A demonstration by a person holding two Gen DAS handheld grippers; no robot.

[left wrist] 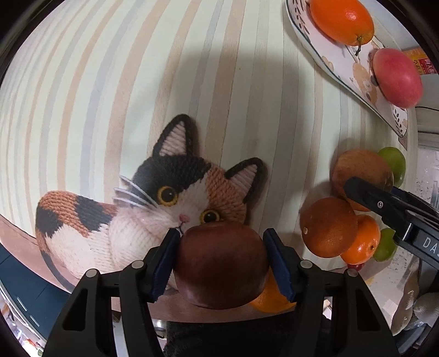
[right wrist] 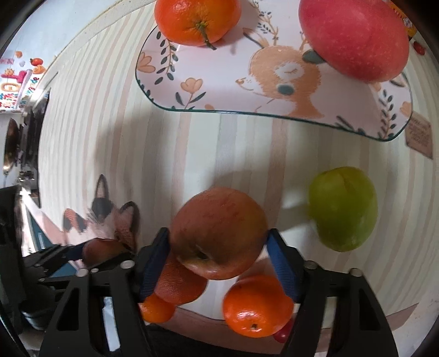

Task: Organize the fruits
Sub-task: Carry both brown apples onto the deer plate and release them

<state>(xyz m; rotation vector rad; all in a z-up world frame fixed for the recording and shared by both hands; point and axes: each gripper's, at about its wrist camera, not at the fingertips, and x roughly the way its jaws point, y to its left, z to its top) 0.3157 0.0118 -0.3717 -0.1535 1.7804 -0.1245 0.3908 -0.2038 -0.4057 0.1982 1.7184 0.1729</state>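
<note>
My left gripper (left wrist: pixel 221 237) is shut on a dark red apple (left wrist: pixel 222 263), held above the cat-shaped mat (left wrist: pixel 153 203). An orange (left wrist: pixel 271 300) peeks out under it. In the right wrist view my right gripper (right wrist: pixel 218 240) is shut on a red-orange apple (right wrist: pixel 219 233), both blue pads against its sides. Oranges (right wrist: pixel 256 306) lie below it and a green fruit (right wrist: pixel 343 208) to its right. The deer-patterned plate (right wrist: pixel 219 90) at the top holds an orange (right wrist: pixel 197 19) and a pink-red apple (right wrist: pixel 354 38). The left gripper (right wrist: pixel 101 247) with its apple shows at the left.
The striped tablecloth (left wrist: pixel 109 82) covers the table. A heap of oranges (left wrist: pixel 328 226) and green fruits (left wrist: pixel 393 163) lies right of my left gripper, with the right gripper (left wrist: pixel 370 189) over it. A small red fruit (right wrist: pixel 282 333) lies by the near table edge.
</note>
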